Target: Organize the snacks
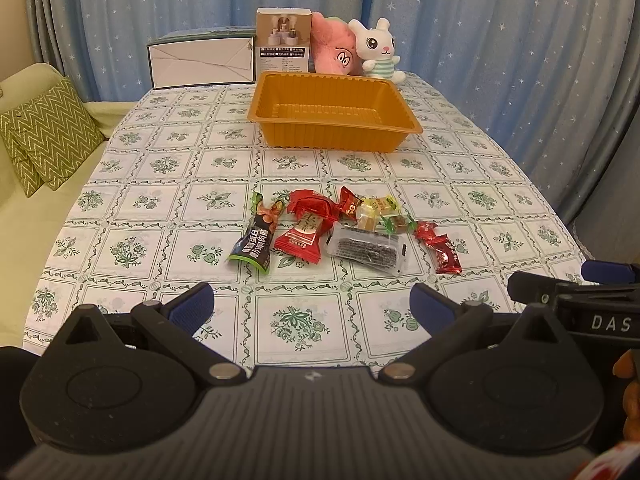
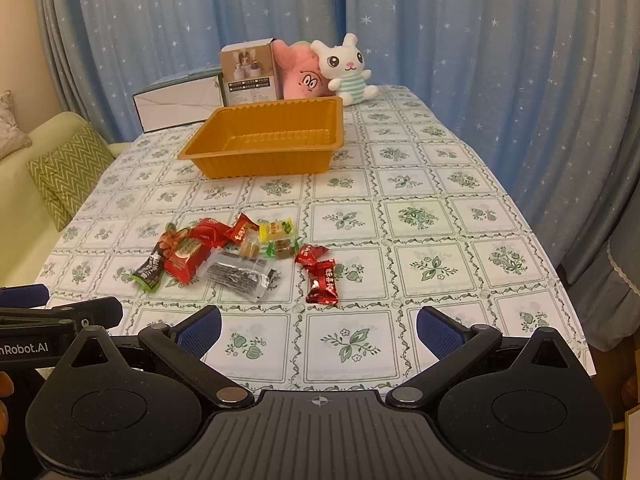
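Observation:
Several wrapped snacks lie in a loose row mid-table: a black-and-green pack [image 1: 254, 245] [image 2: 150, 269], a big red pack [image 1: 302, 236] [image 2: 186, 258], a clear pack with dark contents [image 1: 366, 249] [image 2: 240, 272], small yellow candies [image 1: 378, 207] [image 2: 276, 229] and a red candy [image 1: 444, 254] [image 2: 322, 282]. Beyond them stands an empty orange tray [image 1: 334, 136] [image 2: 260, 162]. My left gripper [image 1: 312, 310] is open over the near table, short of the snacks. My right gripper [image 2: 319, 332] is also open, nothing between its blue pads.
At the far end of the table stand a white box [image 1: 202, 62], a brown carton [image 1: 284, 42], a pink plush [image 1: 332, 46] and a white bunny plush [image 1: 378, 50]. A sofa with a green zigzag cushion [image 1: 48, 136] lies left. Blue curtains hang behind and right.

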Tool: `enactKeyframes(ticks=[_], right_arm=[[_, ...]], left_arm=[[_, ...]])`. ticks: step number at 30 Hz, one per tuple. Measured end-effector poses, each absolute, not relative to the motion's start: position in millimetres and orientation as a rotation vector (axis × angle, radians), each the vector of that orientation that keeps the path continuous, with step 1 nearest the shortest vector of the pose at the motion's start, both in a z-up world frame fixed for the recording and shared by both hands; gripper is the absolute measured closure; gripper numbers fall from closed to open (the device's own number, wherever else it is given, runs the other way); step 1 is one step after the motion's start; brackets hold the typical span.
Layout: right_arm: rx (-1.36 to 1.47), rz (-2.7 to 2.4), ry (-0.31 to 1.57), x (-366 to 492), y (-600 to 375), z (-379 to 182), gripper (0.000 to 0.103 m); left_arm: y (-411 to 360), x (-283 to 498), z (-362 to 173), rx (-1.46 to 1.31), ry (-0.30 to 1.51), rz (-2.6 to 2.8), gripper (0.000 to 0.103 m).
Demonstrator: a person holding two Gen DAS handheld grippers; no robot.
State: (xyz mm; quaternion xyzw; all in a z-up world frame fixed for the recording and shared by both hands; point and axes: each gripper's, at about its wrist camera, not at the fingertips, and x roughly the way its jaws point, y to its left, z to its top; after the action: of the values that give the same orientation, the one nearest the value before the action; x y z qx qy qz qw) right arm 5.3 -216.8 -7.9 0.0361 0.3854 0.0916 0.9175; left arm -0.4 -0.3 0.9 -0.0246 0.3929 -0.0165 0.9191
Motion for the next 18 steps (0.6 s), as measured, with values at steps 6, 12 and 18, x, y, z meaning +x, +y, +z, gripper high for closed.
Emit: enactKeyframes(ticks=[6, 12, 18], right_arm=[[0.075, 0.189, 0.792, 5.2, -217.6, -7.4, 0.000], [0.075, 0.189, 0.792, 5.3, -217.6, -7.3, 0.000], [0.076, 0.190, 0.791, 4.7, -218.5, -6.2, 0.000]], left_arm=[[0.1, -0.2, 1.4, -0.050, 0.806, -0.031, 0.000], [0.8, -0.4, 1.5, -0.052, 0.805, -0.033, 0.000], [0.6, -0.3, 1.7, -0.051, 0.805, -0.034, 0.000]])
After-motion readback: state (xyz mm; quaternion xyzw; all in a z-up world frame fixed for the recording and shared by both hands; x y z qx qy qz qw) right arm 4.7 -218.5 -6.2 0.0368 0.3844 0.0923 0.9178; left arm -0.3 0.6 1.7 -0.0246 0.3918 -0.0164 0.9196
